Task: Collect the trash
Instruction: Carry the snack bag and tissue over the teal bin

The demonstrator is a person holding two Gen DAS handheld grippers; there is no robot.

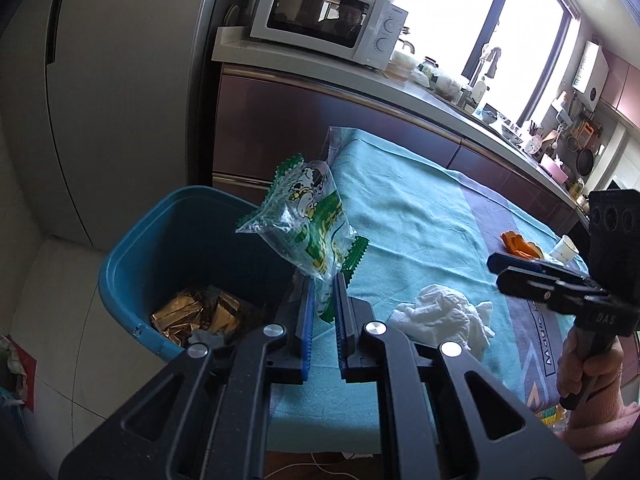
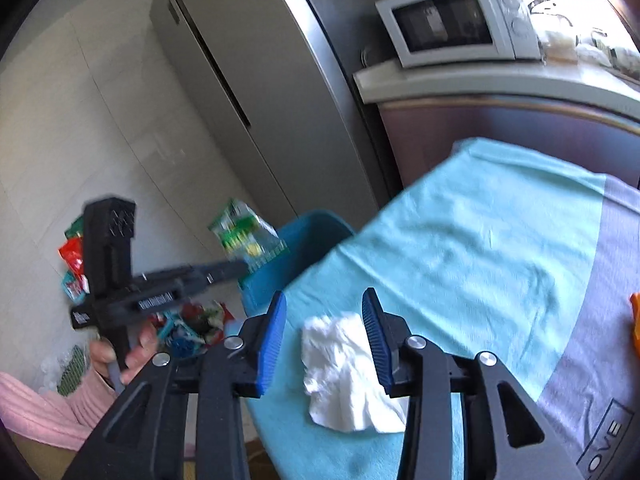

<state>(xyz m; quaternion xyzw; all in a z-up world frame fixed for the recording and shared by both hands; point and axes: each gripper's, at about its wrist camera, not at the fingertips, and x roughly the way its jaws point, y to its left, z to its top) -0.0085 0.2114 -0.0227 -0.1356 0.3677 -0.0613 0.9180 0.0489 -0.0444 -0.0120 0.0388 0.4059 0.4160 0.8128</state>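
Observation:
My left gripper (image 1: 322,280) is shut on a clear snack wrapper (image 1: 308,220) with green print, held up beside the table's corner and next to a blue bin (image 1: 132,264). Gold foil wrappers (image 1: 188,312) lie in the bin. A crumpled white tissue (image 2: 344,368) rests on the teal cloth (image 2: 480,240). My right gripper (image 2: 325,300) is open, one blue pad on each side of the tissue, neither pressing on it. In the left wrist view the right gripper (image 1: 498,270) hovers to the right of the tissue (image 1: 440,316). The right wrist view shows the left gripper (image 2: 240,268) with the wrapper (image 2: 248,236) near the bin (image 2: 312,236).
An orange object (image 1: 520,244) and a paper cup (image 1: 564,250) sit farther along the table. Colourful packets (image 2: 192,324) lie on the floor by the bin. A grey fridge (image 2: 240,80) and a counter with a microwave (image 1: 328,16) stand behind.

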